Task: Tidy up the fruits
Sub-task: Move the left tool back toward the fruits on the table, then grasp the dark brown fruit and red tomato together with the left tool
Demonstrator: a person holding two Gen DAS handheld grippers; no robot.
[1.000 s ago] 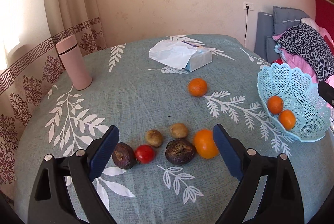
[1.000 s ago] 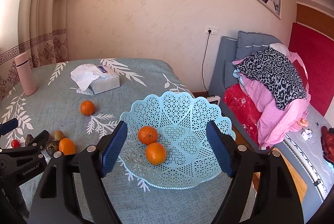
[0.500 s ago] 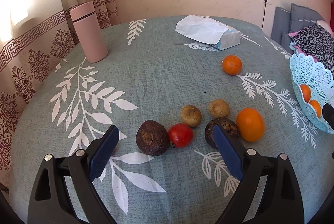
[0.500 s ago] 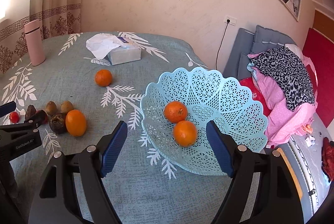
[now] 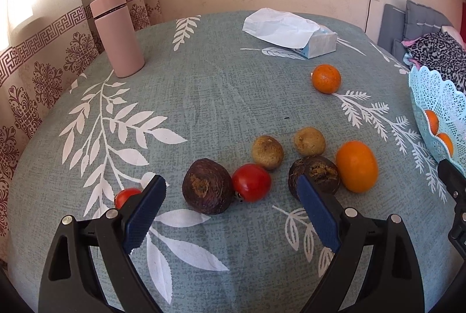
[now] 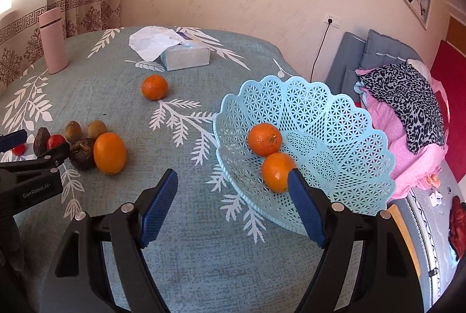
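Lying sideways, big orange (image 5: pixel 357 166), long axis left-right

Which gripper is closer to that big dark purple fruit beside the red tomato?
Left. The left gripper hovers open right over the dark purple fruit; the right gripper sits beside the blue basket.

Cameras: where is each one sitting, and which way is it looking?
Left wrist view: sits on the left gripper, looks down across the table at the dark fruit and tomato; its own open blue-padded fingers show, plus the right gripper's edge.
Right wrist view: sits on the right gripper, faces the blue basket holding two oranges; its own open fingers show, and the left gripper at the left edge.
Both share: big orange, tissue box, pink bottle.
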